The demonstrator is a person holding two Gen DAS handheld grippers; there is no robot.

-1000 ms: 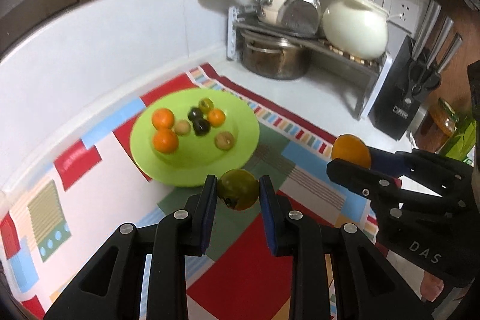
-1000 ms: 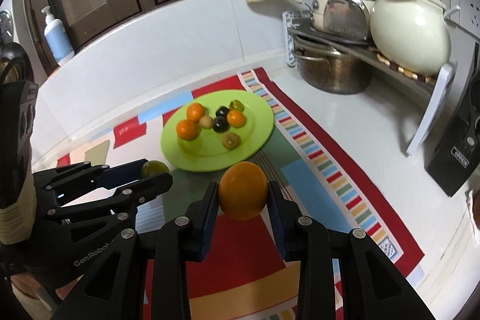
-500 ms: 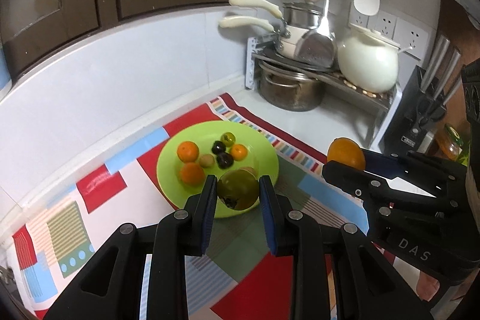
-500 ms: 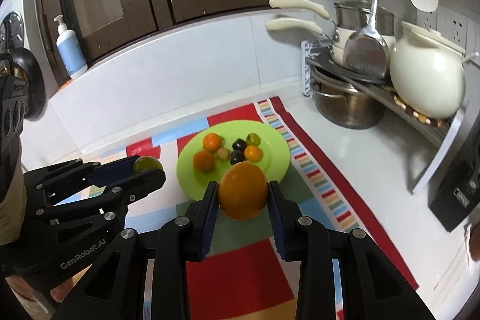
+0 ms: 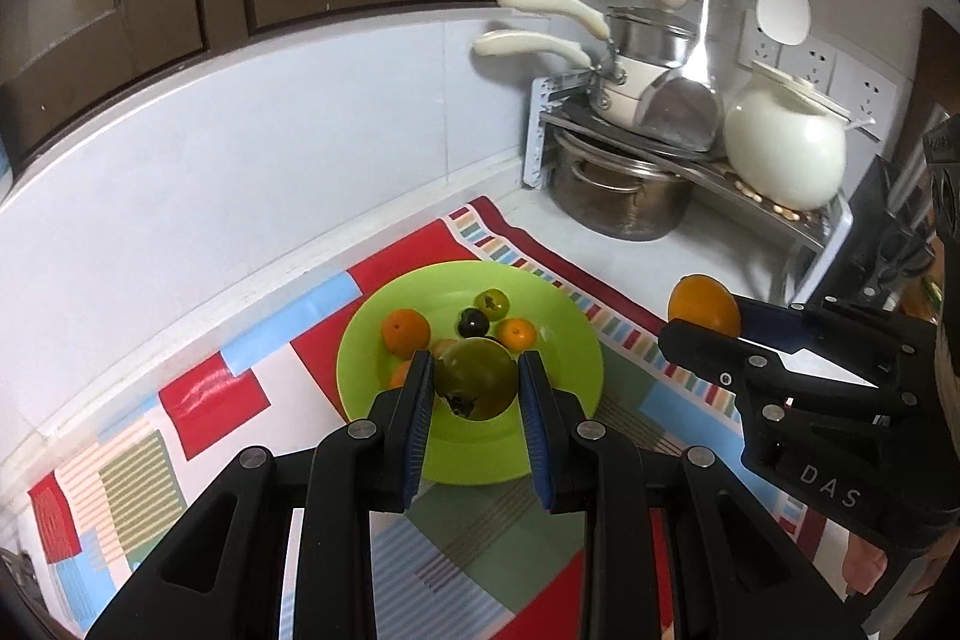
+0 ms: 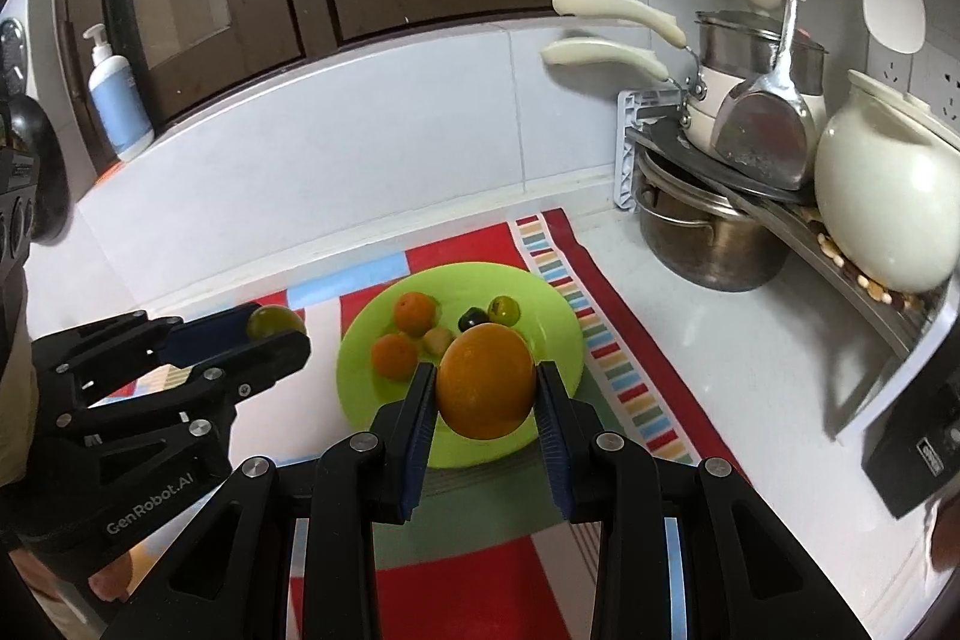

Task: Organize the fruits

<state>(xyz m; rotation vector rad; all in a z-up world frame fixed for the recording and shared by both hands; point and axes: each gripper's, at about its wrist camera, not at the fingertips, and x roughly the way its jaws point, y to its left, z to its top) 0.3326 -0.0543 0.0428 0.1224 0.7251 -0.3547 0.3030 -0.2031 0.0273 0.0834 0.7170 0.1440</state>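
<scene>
Glossy green plastic plate [image 5: 558, 340] on a printed cloth mat [image 5: 198, 394]; shiny steel pot [image 5: 618, 196], glazed cream jar [image 5: 780, 154], matt black plastic left claw [image 5: 474, 388], smooth white surface [image 6: 720, 334].

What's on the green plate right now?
The green plate holds two oranges, a green fruit, a dark fruit and a small tan one. The held orange covers part of it.

Your left gripper [image 5: 475, 385] clamps a round olive-green fruit [image 5: 476, 384] between its blue-padded fingers [image 5: 416, 415], in front of the lime-green round plate [image 5: 564, 358]. The plate lies on a multicoloured patchwork mat [image 5: 204, 400] and bears small orange, dark and green fruits. At right, your right gripper [image 5: 711, 319] pinches a round orange fruit [image 5: 703, 304].
</scene>
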